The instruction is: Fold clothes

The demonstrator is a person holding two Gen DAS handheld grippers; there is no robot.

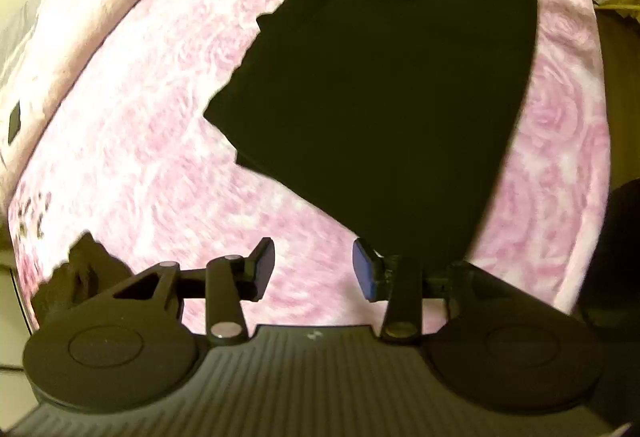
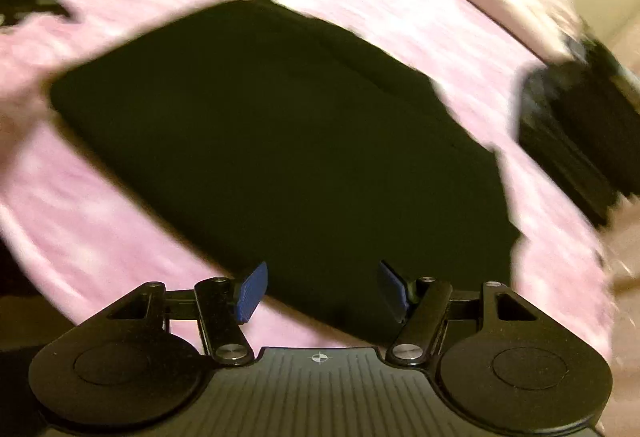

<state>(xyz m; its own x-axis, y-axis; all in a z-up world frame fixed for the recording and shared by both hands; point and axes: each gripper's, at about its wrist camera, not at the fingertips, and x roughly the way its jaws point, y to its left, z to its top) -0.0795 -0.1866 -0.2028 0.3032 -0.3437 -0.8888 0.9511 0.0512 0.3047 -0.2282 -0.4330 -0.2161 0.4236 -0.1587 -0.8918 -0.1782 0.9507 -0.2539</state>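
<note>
Both grippers, left (image 1: 313, 269) and right (image 2: 322, 291), hang with jaws spread and hold nothing. One black garment (image 1: 384, 97) lies folded flat on the pink bedspread (image 1: 152, 141), near its middle.

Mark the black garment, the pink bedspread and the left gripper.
black garment (image 1: 392, 97), left wrist view, middle of cloth.
pink bedspread (image 1: 140, 125), left wrist view, bare patch.
left gripper (image 1: 314, 269), left wrist view, midway between fingertips.
</note>
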